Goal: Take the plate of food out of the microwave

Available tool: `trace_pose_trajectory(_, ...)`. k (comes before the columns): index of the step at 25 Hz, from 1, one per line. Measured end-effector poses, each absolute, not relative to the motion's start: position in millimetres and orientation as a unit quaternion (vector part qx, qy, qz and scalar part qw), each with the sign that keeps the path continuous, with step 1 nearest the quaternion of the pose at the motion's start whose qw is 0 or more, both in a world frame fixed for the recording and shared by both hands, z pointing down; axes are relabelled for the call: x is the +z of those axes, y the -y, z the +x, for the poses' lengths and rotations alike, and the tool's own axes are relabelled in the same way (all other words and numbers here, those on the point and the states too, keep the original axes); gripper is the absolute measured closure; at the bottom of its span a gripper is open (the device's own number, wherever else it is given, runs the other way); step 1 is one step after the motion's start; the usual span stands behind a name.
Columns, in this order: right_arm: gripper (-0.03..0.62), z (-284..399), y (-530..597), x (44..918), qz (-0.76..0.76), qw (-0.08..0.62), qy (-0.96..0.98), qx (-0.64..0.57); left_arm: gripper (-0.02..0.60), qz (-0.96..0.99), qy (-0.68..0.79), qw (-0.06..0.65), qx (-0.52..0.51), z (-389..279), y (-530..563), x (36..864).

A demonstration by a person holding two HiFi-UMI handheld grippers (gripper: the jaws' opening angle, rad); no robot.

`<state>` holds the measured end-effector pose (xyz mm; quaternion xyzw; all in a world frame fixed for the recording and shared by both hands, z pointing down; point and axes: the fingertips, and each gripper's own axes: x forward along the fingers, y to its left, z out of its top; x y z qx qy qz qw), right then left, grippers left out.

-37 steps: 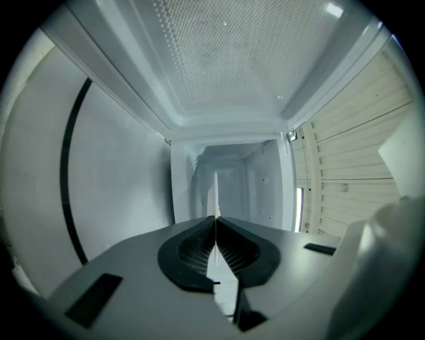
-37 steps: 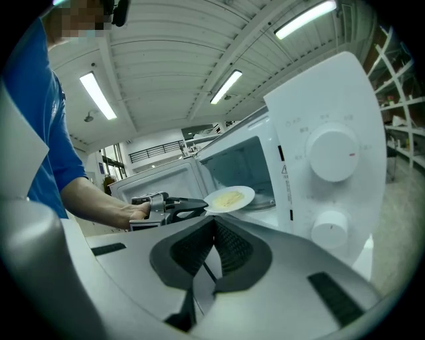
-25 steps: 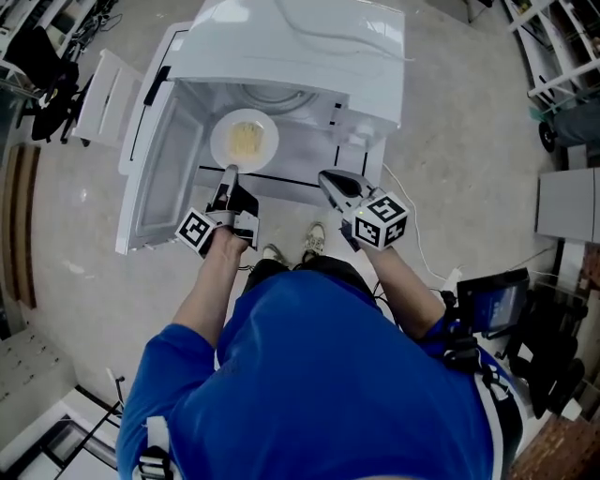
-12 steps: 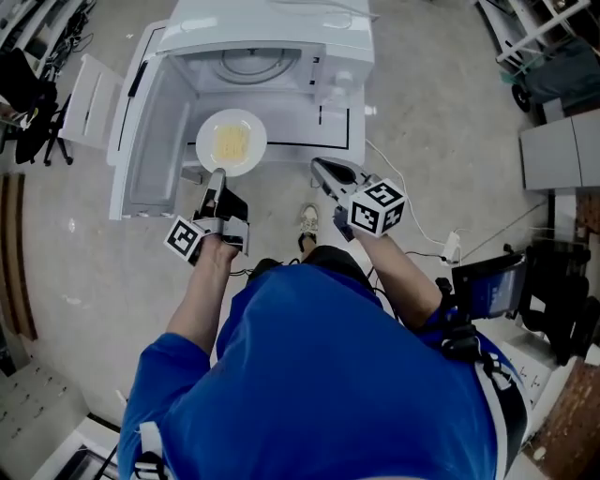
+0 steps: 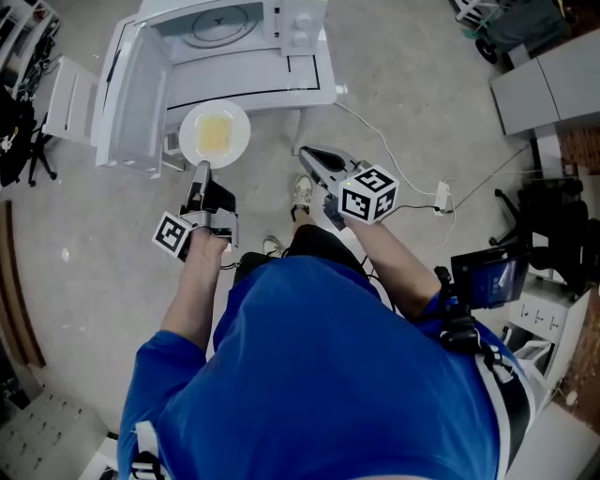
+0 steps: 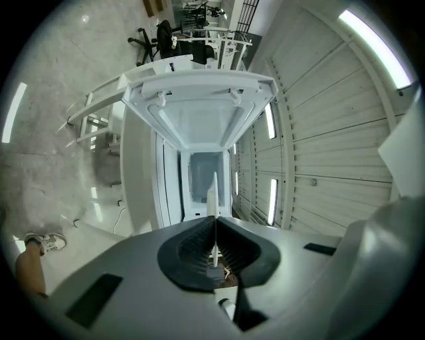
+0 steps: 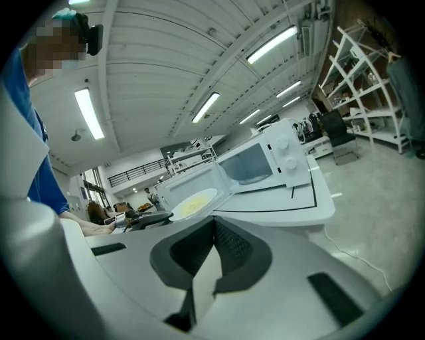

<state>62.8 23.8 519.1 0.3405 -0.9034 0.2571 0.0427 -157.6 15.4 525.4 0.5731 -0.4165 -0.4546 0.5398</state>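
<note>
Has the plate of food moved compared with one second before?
Yes. The plate, gripped by the left tool, has come out of the microwave toward the person.

Right claw (image 7: 214, 222) closed, empty; beyond it, plate (image 7: 194, 202) of yellow food before the open microwave (image 7: 269, 166).

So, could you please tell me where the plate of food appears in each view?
Head view: upper left, plate of food held by the left gripper.
Left gripper view: centre, edge-on between the fingers.
Right gripper view: left of centre.
Shared landmark: the open microwave.
</note>
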Motion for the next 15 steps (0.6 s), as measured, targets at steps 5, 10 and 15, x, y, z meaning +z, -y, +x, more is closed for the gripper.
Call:
trace_pose_trajectory(5, 0.592, 75.8, -54.8, 515.3, 0.349, 0.034, 0.900, 0.259, 0.565, 0.577, 0.412, 0.540, -0.454, -146.6, -45.3, 520.2)
trace_pose_trajectory(10, 0.592, 93.1, -63.7, 514.1, 0.344, 0.028, 0.900, 0.265, 0.565, 0.575, 0.413, 0.530, -0.467, -135.7, -60.5, 512.9)
trace_pose_trajectory(15, 0.592, 121.2, -58.0, 503.6, 0.339, 0.026, 0.904, 0.261, 0.565, 0.575, 0.421, 0.514, -0.478, -119.3, -64.9, 502.4)
